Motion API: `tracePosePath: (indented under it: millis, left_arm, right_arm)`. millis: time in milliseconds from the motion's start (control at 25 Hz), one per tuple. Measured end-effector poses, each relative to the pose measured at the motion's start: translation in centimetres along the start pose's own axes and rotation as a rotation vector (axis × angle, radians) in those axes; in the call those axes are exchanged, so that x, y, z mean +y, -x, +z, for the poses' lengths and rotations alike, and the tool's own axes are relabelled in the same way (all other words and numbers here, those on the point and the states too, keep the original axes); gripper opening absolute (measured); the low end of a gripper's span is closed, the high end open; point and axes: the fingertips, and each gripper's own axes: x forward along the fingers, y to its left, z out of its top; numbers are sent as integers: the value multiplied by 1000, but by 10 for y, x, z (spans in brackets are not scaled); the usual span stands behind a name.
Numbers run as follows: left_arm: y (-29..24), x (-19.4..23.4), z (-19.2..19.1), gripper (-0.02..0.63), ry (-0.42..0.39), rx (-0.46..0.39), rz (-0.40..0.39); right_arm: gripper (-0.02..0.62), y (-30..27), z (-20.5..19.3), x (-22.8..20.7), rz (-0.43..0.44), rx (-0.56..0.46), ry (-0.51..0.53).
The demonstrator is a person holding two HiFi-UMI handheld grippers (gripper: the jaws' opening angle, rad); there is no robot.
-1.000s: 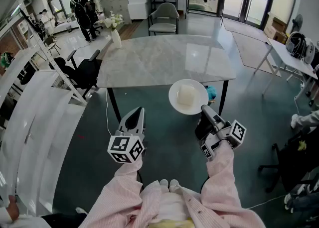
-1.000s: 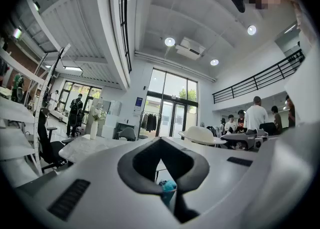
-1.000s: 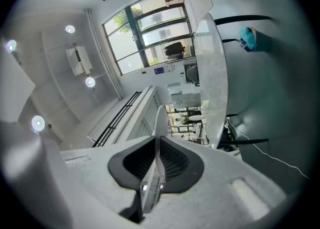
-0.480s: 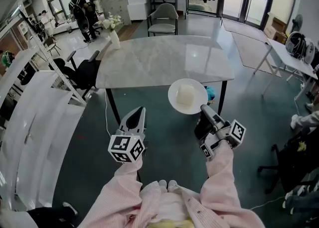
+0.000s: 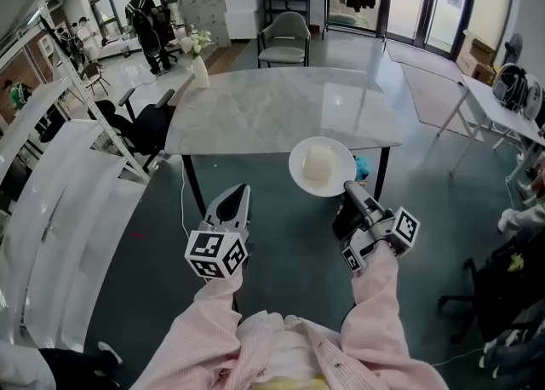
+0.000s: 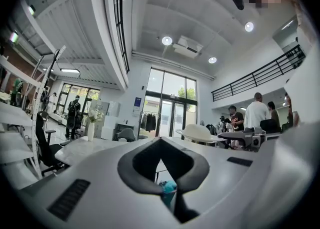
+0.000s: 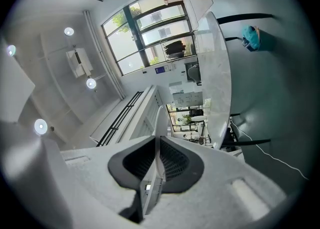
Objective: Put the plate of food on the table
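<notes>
Plate (image 5: pixel 298 167) (just one) pinched in right claw (image 5: pixel 349 188), near one table (image 5: pixel 281 107).

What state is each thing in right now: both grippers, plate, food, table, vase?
plate, held in the air before the near edge of the marble table
right gripper, shut on the plate's rim
left gripper, shut, nothing between jaws
food block, resting on the plate
marble table, plate not yet on it
flower vase, upright at the table's far left corner

The round white plate (image 5: pixel 322 167) — a pale block of food (image 5: pixel 318 161) at its middle — hung level in the air, near rim clamped in my right gripper (image 5: pixel 348 185), at the marble table's (image 5: pixel 272 107) near edge, not yet on it.
</notes>
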Motion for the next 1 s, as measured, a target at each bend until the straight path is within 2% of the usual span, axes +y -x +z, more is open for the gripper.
tracePosePath:
  millis: [520,1000]
  left_arm:
    - [-39,12,-7,-8,13,27,10]
    - [-137,91,-6,-8,27,42,-10]
  right_arm:
    - [25,-27,28,-16,-12,7,-20]
    - [26,-125,74,-63,-26,-7,-17]
